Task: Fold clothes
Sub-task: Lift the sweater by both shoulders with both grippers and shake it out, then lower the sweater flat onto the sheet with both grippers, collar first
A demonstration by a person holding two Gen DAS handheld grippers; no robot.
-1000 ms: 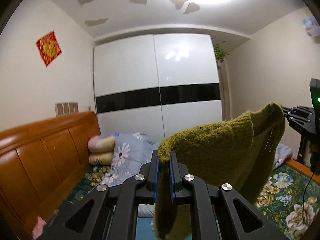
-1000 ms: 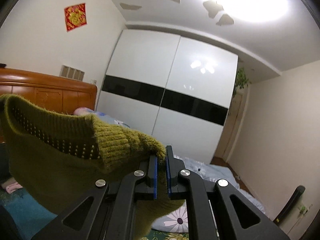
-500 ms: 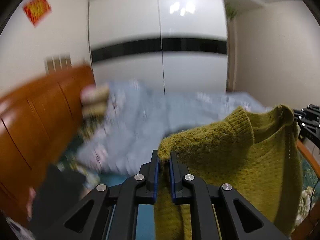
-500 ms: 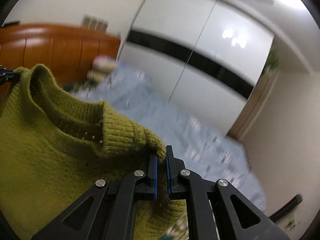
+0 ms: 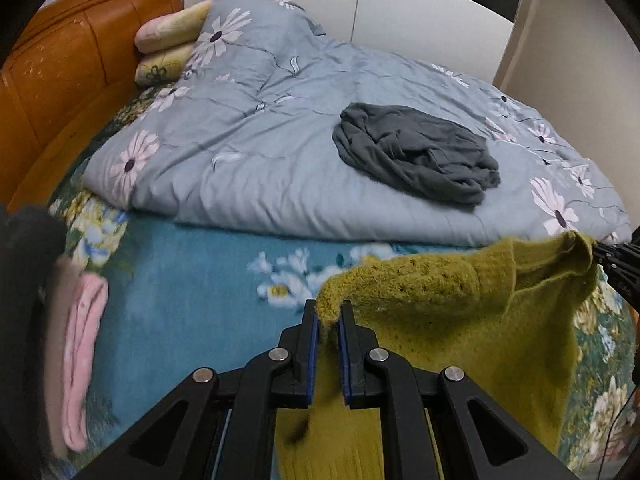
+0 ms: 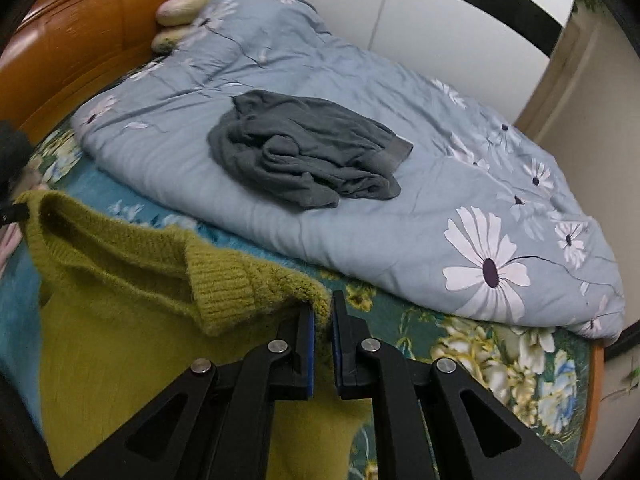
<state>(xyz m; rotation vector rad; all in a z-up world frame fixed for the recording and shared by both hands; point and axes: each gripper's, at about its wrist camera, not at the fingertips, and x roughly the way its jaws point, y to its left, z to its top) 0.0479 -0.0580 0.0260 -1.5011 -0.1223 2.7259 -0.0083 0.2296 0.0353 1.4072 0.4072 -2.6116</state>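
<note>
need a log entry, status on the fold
Left gripper and right gripper shut on sweater. Sweater hangs above bed. Grey garment crumpled on quilt.

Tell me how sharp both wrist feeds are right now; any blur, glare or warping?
Left wrist: the pink cloth at the left edge is smeared, and the crumpled grey garment is sharp. Right wrist: sharp overall, with glare on the glossy white wardrobe. Both views bow at the edges.
</note>
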